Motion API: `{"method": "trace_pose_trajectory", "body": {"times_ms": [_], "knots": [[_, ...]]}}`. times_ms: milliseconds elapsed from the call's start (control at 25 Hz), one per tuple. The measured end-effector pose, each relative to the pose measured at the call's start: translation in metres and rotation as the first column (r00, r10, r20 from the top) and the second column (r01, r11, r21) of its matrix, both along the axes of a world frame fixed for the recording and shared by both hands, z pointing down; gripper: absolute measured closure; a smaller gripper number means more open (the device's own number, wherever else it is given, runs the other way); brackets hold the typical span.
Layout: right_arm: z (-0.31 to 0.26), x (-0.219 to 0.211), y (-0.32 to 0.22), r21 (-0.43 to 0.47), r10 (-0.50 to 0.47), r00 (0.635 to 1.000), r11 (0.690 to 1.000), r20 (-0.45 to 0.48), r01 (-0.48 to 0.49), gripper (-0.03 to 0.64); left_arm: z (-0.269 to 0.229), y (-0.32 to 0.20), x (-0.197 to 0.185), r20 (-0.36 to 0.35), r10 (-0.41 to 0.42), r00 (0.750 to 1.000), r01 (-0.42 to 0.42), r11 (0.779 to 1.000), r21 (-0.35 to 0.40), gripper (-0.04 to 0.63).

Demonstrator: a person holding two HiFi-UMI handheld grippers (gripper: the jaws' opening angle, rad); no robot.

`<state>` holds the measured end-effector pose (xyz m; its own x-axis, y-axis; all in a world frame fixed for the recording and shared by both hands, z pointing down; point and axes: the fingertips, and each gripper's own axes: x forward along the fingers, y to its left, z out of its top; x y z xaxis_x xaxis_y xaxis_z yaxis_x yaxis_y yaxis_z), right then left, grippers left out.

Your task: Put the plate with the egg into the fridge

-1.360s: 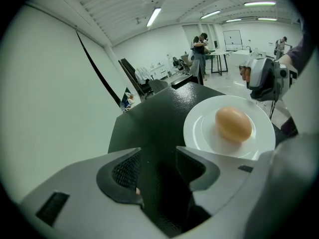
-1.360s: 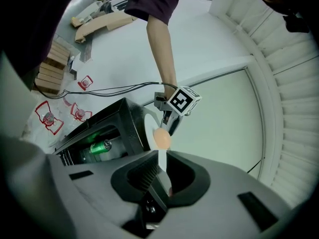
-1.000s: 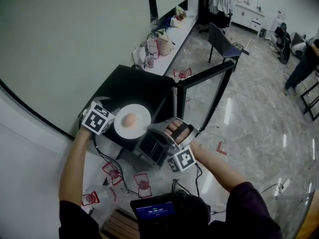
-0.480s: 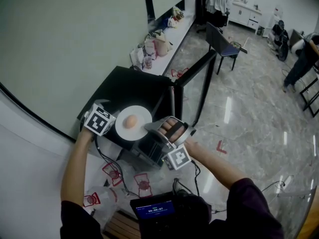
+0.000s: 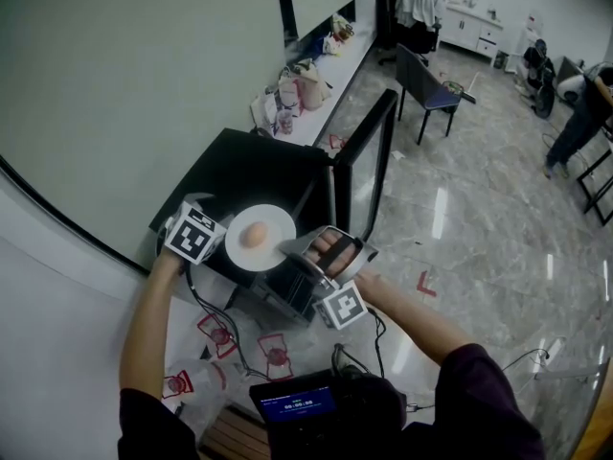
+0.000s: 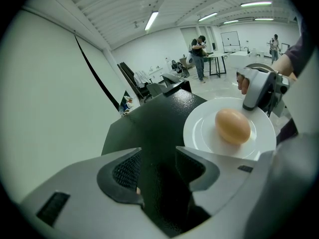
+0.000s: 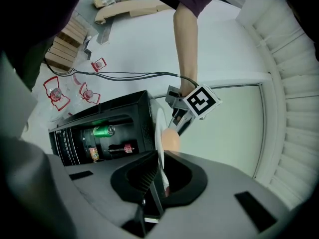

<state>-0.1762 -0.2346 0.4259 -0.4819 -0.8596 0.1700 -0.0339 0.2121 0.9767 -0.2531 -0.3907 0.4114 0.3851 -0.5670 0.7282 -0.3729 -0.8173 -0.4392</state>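
Finds fridge door (image 5: pixel 369 161) swung farther open. Pinches plate (image 5: pixel 274 217) rim in right gripper (image 7: pixel 160 176) jaws, just closing, egg (image 5: pixel 254 235) on it, above top of fridge (image 5: pixel 254 166). Leaves left gripper (image 6: pixel 157 166) jaws spread, empty.

The round ceramic plate (image 5: pixel 280 225) is plain white, and the oval egg (image 5: pixel 254 235) is tan-orange. The box-shaped fridge (image 5: pixel 244 166) is glossy black with a pebbled sheen, and a metal can (image 7: pixel 103 131) is green. My left gripper (image 6: pixel 158 153) is pale grey plastic with black ribbed pads (image 6: pixel 127 171), its cube (image 5: pixel 195 235) patterned in black-and-white squares.
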Motion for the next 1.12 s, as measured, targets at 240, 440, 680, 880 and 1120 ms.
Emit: {"method": "trace_pose_trajectory", "body": {"times_ms": [240,440,680,880,1120], "knots": [[-0.002,0.001,0.005,0.020,0.012,1.000,1.000,-0.014,-0.012,0.595,-0.026,0.015,-0.001,-0.071,-0.007,0.997,0.012,0.997,0.074,0.393],[0.003,0.001,0.007,0.031,0.028,0.997,0.999,-0.073,-0.025,0.597,-0.055,0.038,0.004,-0.159,0.020,0.987,0.012,0.980,0.198,0.394],[-0.010,0.017,0.030,0.062,0.078,0.990,0.995,-0.114,-0.072,0.597,-0.069,0.101,0.013,-0.283,0.021,0.959,0.040,0.977,0.208,0.394],[-0.015,0.046,0.052,0.063,0.139,0.982,0.989,-0.125,-0.132,0.597,-0.070,0.161,0.037,-0.391,0.024,0.920,0.046,0.985,0.168,0.396],[-0.002,0.078,0.074,0.053,0.139,0.980,0.990,-0.142,-0.133,0.597,-0.057,0.208,0.067,-0.486,-0.014,0.874,0.104,0.982,0.158,0.488]]}}
